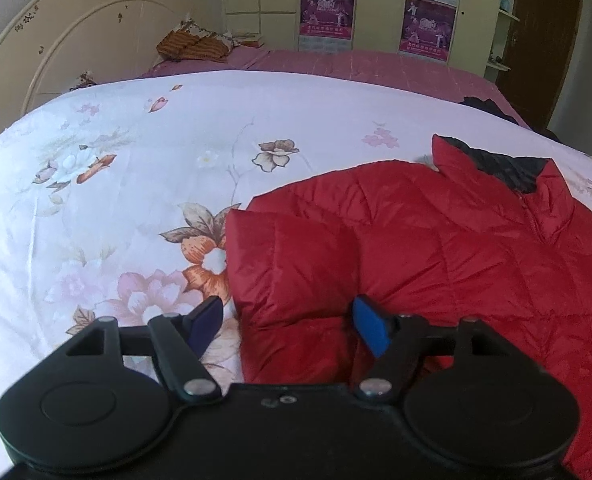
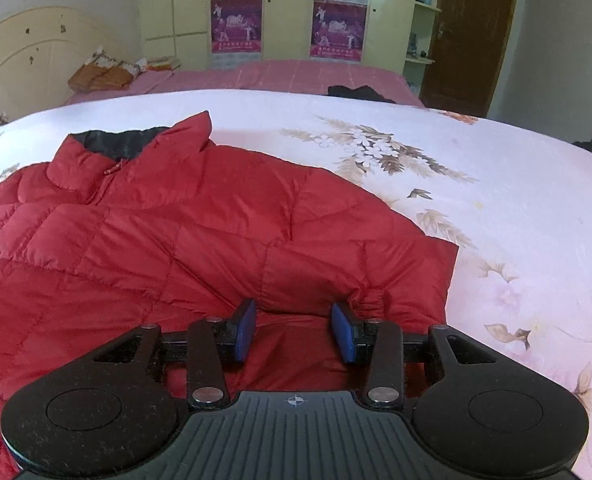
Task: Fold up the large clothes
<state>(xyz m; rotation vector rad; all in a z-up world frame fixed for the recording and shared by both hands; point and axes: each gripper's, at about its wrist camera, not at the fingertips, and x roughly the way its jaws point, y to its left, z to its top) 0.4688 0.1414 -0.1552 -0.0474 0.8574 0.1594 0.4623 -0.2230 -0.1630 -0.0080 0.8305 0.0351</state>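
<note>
A red quilted puffer jacket (image 1: 436,248) with a dark collar lining lies flat on a floral white quilt (image 1: 115,184). Its sleeves are folded in over the body. My left gripper (image 1: 291,328) is open and hovers over the jacket's left folded edge, one pad over the quilt, one over the red fabric. In the right wrist view the jacket (image 2: 155,232) fills the left side, collar at the far end. My right gripper (image 2: 293,332) is open just above the folded right sleeve, near its elastic cuff (image 2: 370,300). Neither gripper holds anything.
The quilt (image 2: 496,200) covers a bed with a pink sheet (image 2: 296,76) at the far side. A cream headboard (image 1: 75,40) stands at the left. Folded brown cloth (image 1: 191,46) and a dark garment (image 2: 356,92) lie on the pink sheet. Wardrobes and a brown door (image 2: 468,32) stand behind.
</note>
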